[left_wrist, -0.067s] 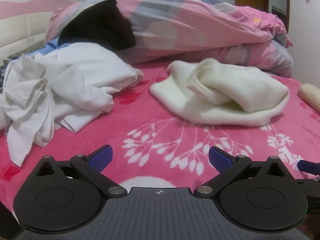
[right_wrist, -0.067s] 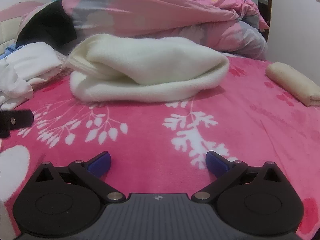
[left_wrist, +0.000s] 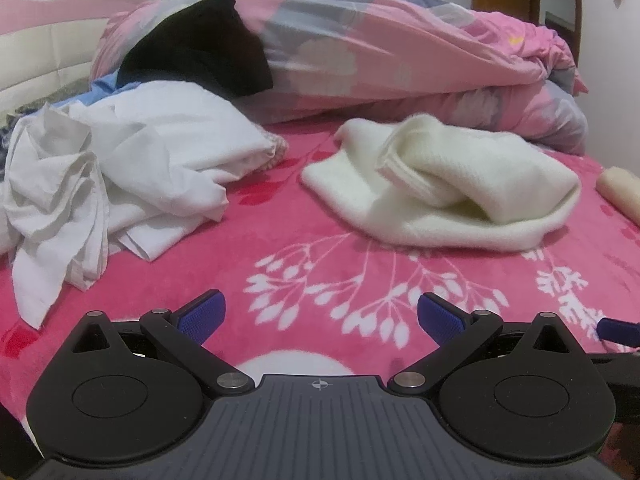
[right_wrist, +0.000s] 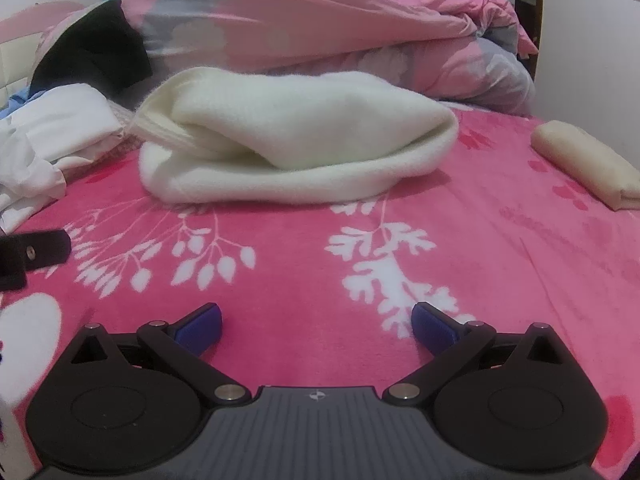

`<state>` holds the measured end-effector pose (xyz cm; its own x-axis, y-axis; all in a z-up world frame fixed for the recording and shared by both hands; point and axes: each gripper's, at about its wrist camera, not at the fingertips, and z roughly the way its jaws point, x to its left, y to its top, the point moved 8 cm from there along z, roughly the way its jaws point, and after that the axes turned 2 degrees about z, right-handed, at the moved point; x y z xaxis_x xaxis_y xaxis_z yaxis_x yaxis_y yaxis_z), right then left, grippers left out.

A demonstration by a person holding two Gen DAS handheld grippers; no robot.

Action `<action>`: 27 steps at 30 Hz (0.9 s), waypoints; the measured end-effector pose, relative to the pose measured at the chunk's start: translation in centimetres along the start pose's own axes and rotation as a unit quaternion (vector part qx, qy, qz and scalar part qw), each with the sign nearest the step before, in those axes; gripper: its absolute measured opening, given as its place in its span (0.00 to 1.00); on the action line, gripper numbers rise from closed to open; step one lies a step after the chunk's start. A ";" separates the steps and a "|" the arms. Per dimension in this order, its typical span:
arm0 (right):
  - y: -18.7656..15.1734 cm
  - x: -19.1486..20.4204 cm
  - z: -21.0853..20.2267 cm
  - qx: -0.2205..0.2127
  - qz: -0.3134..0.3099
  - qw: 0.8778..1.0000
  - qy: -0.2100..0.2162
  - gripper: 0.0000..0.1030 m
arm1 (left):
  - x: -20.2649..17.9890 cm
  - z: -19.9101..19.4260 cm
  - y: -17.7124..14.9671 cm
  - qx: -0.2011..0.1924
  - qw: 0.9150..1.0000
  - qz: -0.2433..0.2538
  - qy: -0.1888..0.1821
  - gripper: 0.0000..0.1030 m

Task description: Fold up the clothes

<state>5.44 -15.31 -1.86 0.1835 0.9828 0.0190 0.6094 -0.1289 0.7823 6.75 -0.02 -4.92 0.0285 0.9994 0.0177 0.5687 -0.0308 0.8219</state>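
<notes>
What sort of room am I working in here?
Most likely a bedroom. The grippers hover over a bed with a pink floral blanket, a bunched quilt lies at the back, and a padded headboard shows at the left. Loose clothes and a cream sweater lie on top.

A cream fleece garment (right_wrist: 296, 140) is lying loosely folded over on itself on the pink bed (right_wrist: 500, 248), its upper layer sagging onto the lower one with a ribbed edge showing at the left end. A pile of crumpled white clothes (left_wrist: 120, 176) is sprawling to its left, apart from it, with 1 loose piece trailing toward the near edge. A small beige folded piece (right_wrist: 584, 164) is resting at the right, well apart from the fleece.
</notes>
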 end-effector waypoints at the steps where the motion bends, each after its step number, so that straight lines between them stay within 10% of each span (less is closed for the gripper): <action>1: 0.0 0.0 -0.1 -0.002 -0.002 1.000 0.000 1.00 | 0.0 0.2 -0.1 0.002 1.000 0.000 -0.001 1.00; 27: 1.2 -0.2 -0.8 0.028 0.012 0.999 -0.026 1.00 | -0.2 2.2 -2.5 0.027 0.999 0.003 -0.033 1.00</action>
<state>5.50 -15.60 -0.43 0.2375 0.9714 0.0045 0.6455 -0.1613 0.7465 7.19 -0.15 -8.22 0.0841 0.9963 -0.0168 0.6120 -0.0384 0.7899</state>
